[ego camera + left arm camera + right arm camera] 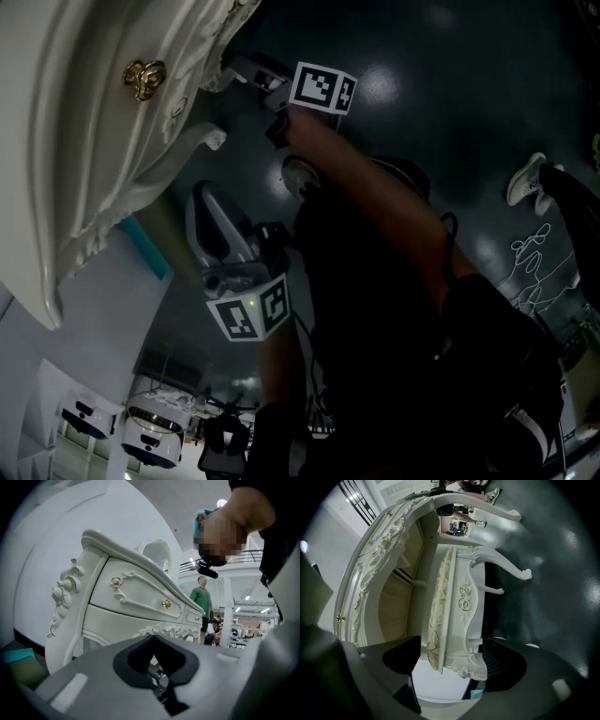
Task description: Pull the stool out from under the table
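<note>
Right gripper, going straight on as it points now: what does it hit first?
The stool. Its carved corner stands between the open jaws of the right gripper, touching neither pad, so going on it would likely run onto that corner before reaching the table. Depth is hard to judge.

The head view is dim, and its lower right is nearly black. The white table [84,141] at upper left takes most light, and the floor [394,70] shows faint glare. Both gripper views warp toward black corners. A ceiling lamp [221,502] flares, seemingly overexposed.
</note>
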Demonstrator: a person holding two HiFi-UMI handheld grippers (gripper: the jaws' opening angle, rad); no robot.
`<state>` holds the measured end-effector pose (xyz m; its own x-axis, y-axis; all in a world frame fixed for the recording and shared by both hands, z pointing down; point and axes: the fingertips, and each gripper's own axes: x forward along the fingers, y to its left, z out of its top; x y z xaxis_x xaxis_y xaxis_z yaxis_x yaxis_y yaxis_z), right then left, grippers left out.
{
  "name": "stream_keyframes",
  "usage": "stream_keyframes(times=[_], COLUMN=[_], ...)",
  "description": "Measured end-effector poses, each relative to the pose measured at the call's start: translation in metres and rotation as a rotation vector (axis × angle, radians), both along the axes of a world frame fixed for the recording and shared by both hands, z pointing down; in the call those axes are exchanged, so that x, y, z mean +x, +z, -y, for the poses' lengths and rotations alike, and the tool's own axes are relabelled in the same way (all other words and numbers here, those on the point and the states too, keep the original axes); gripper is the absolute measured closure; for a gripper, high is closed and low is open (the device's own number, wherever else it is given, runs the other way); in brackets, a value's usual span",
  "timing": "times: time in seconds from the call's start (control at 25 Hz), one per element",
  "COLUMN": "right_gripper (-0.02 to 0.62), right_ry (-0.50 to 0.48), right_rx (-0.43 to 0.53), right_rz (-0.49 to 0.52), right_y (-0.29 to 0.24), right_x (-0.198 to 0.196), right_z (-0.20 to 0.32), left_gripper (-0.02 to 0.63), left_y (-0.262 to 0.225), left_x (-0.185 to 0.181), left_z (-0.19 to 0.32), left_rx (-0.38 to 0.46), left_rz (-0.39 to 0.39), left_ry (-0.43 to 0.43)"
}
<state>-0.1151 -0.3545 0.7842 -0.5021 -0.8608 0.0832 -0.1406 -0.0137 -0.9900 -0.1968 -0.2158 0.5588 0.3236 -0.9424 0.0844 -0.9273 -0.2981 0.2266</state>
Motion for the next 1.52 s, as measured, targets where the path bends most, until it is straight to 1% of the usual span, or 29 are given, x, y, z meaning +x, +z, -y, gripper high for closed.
stream_keyframes(times=[0.12, 0.28, 0.4, 0.52, 0.68, 0.76, 0.8, 0.84, 0.92, 0.96, 1.16, 1.32, 1.52], right_gripper=[0.156, 0.073, 0.021, 0.005, 0.003, 0.003, 0.005, 0.03, 0.175, 0.169, 0.203, 0.217, 0.224], right_ry=[-0.007, -0.013, 0.005, 0.026, 0.015, 0.014, 0.012, 0.009, 0.011, 0.017, 0.053, 0.055, 0.05], right_rx=[0.013, 0.017, 0.019, 0.01, 0.0, 0.016, 0.032, 0.052, 0.08, 0.08, 0.089, 0.072, 0.068], right_rz=[0.024, 0.054, 0.096, 0.116, 0.106, 0.116, 0.122, 0.129, 0.145, 0.149, 0.157, 0.153, 0.14], right_y=[0.001, 0.004, 0.005, 0.009, 0.016, 0.015, 0.012, 0.008, 0.002, 0.003, 0.009, 0.012, -0.009], right_x=[-0.009, -0.02, -0.022, -0.024, -0.034, -0.035, -0.034, -0.032, -0.03, -0.029, -0.022, -0.021, -0.011], right_z=[0.013, 0.024, 0.028, 0.041, 0.058, 0.059, 0.057, 0.054, 0.048, 0.043, 0.036, 0.035, 0.032], left_gripper=[0.6, 0.6, 0.6, 0.6, 0.6, 0.601, 0.6, 0.6, 0.601, 0.601, 0.6, 0.6, 0.6], left_y=[0.007, 0.009, 0.008, 0.009, 0.011, 0.01, 0.01, 0.009, 0.009, 0.009, 0.009, 0.002, -0.029], left_x=[-0.005, -0.003, 0.0, 0.002, 0.002, 0.003, 0.004, 0.005, 0.009, 0.01, 0.013, 0.009, 0.011], left_z=[0.003, 0.005, 0.006, 0.009, 0.015, 0.015, 0.014, 0.012, 0.006, 0.003, -0.009, -0.009, -0.003], left_rx=[0.005, 0.005, -0.002, -0.005, -0.01, -0.014, -0.014, -0.014, -0.013, -0.013, -0.023, -0.052, -0.061], left_rz=[-0.007, -0.013, -0.014, -0.015, -0.022, -0.028, -0.031, -0.033, -0.035, -0.033, -0.03, -0.036, -0.048], left_ry=[-0.01, 0.005, 0.022, 0.036, 0.044, 0.048, 0.051, 0.055, 0.063, 0.067, 0.068, 0.058, 0.058])
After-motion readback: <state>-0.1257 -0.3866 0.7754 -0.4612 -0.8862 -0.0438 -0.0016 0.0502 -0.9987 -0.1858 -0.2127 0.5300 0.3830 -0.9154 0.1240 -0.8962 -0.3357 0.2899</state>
